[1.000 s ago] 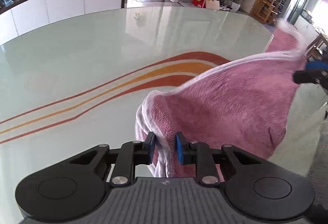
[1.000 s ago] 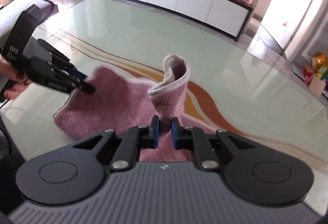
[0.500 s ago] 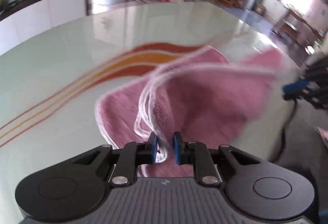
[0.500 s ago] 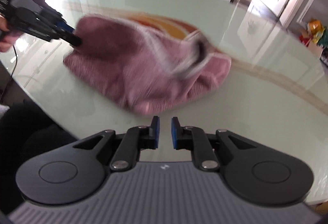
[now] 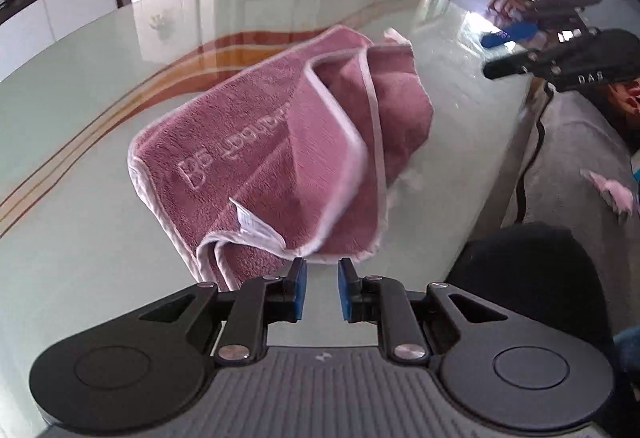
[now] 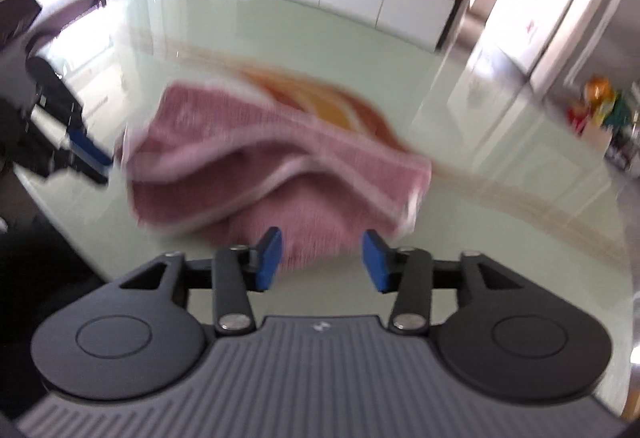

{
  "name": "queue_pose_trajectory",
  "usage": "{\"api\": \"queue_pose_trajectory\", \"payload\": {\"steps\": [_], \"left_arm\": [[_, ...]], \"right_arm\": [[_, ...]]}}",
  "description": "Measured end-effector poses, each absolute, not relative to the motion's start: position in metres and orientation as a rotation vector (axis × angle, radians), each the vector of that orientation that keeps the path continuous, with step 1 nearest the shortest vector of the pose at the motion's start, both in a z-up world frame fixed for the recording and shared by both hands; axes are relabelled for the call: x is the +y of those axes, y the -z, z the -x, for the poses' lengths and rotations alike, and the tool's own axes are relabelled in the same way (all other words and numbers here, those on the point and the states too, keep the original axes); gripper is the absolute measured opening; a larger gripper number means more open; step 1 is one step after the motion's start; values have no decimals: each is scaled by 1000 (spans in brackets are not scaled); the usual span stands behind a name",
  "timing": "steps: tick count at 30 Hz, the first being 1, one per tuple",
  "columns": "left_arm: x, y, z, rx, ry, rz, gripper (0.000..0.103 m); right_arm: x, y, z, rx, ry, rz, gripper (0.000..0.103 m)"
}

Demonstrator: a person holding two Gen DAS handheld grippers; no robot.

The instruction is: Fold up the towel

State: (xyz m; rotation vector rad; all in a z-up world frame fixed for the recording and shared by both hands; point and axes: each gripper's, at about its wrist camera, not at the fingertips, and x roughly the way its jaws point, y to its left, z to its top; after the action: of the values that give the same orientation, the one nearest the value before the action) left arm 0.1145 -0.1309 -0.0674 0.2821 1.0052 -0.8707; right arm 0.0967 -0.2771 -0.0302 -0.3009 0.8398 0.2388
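Since the earlier frames the towel [image 5: 280, 153] has been released by both tools and has dropped from a raised, stretched drape into a loose, rumpled heap on the worktop [image 5: 100, 97]. It lies over the red and orange stripes near the worktop's edge, roughly folded over itself, with its pale border exposed.

The left hand-held gripper [image 5: 321, 288] is seen narrowly parted, with nothing between its blue pads; the towel's nearest corner lies just ahead of the fingertips, apart from them. The jaws of the right hand-held gripper [image 6: 322, 260] have just been opening and are now seen well apart, empty, with the towel's near edge just beyond them. The right view is motion-blurred.

Writing: embossed lettering is noted across the towel's face, seen upside down; a leading "B" is made out and the rest is not legible. A white care tag [image 5: 256, 228] is sewn at the near hem; its print is too small to read. "DAS" is read in white on the body of the right tool in the left view.

Containers: none are seen on the worktop.
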Motion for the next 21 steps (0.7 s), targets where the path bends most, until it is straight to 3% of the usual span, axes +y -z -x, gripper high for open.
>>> {"api": "queue_pose_trajectory", "payload": {"steps": [4,9,15,21], "left_arm": [[-124,66,-119,1025,851,-242,23],[-128,79,-111,1064,873,-254,24],[-136,88,-110,1069,891,-233,27],[-135,92,-115,1075,879,-195,31]], "right_arm": [[-243,40,-121,845,-362,295,62],[-189,64,-126,887,-559,432,62],[-149,89,-121,909,-710,581,51],[-138,112,-127,960,-722,683,31]]}}
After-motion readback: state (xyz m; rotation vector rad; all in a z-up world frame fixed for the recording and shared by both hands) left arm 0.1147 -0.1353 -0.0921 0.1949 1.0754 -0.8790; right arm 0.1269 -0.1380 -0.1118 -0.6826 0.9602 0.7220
